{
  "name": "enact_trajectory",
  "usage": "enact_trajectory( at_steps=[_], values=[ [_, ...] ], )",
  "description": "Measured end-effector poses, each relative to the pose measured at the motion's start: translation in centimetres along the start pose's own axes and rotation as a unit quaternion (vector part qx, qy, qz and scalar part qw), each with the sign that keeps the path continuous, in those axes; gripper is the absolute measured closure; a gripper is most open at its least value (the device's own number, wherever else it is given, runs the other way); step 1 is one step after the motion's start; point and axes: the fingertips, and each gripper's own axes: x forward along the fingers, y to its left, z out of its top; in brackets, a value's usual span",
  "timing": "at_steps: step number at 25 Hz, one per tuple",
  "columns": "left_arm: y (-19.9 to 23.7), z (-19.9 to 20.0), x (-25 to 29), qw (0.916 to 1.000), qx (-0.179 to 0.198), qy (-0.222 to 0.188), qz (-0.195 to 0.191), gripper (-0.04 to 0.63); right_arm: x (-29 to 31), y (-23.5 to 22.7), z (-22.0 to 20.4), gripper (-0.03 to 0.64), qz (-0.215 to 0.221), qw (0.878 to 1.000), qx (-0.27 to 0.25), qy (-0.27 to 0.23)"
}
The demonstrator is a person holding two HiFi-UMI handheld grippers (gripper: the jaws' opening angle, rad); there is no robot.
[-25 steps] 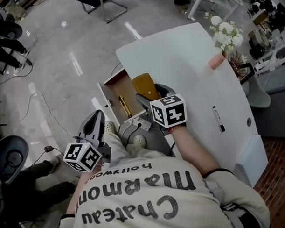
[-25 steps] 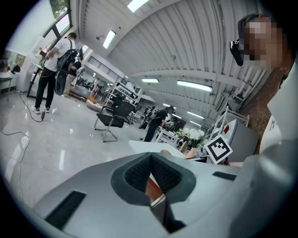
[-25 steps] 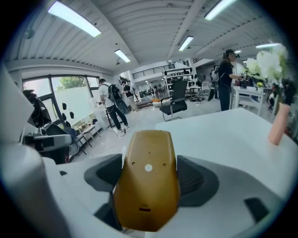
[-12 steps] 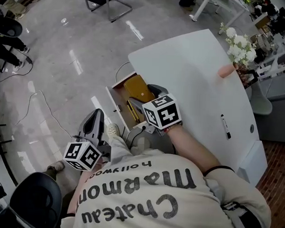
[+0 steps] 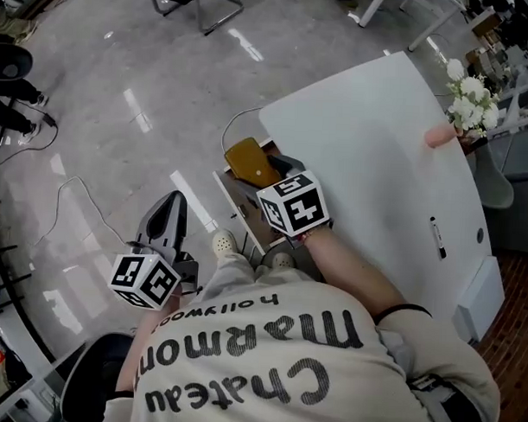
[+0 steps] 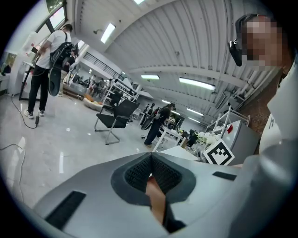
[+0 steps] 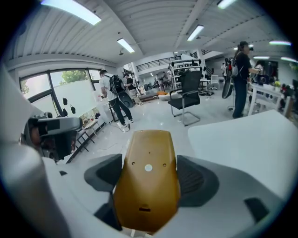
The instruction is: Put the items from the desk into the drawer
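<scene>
Table [image 5: 379, 141] edge runs diagonal. Drawer [image 5: 232, 205] is pulled out from its L side toward open floor [image 5: 121, 88]. Plenty of room on floor side; my shoes [image 5: 223, 242] crowd drawer's near end.

R gripper [image 5: 267, 170] closed on mustard-yellow item [image 7: 147, 186], held lengthwise btw jaws, far end sticking out past the tips. Item hangs over drawer's far end, right by table edge; can't tell if it touches drawer.

L gripper [image 5: 169, 209] low at my L, well apart from drawer, jaws together, nothing gripped.

Black marker [image 5: 438, 238] lies on table far R, flowers [image 5: 469, 87] at far edge.
</scene>
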Motion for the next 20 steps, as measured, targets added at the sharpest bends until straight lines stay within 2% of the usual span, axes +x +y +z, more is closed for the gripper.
enact_trajectory(
  at_steps=[4, 10, 20],
  values=[
    [1.7, -0.6, 0.8, 0.9996, -0.006, 0.026, -0.004, 0.594, 2.5, 0.2, -1.9, 0.241, -0.001, 1.0, 0.008, 0.03],
    [3.7, -1.8, 2.1, 0.9989, -0.01, 0.044, -0.016, 0.594, 5.7, -1.7, -6.2, 0.241, -0.018, 0.996, 0.02, 0.087],
    [6.5, -3.8, 1.8, 0.9972, -0.022, 0.071, 0.005, 0.594, 9.7, -5.5, -14.4, 0.241, -0.06, 0.982, 0.047, 0.173]
  ],
)
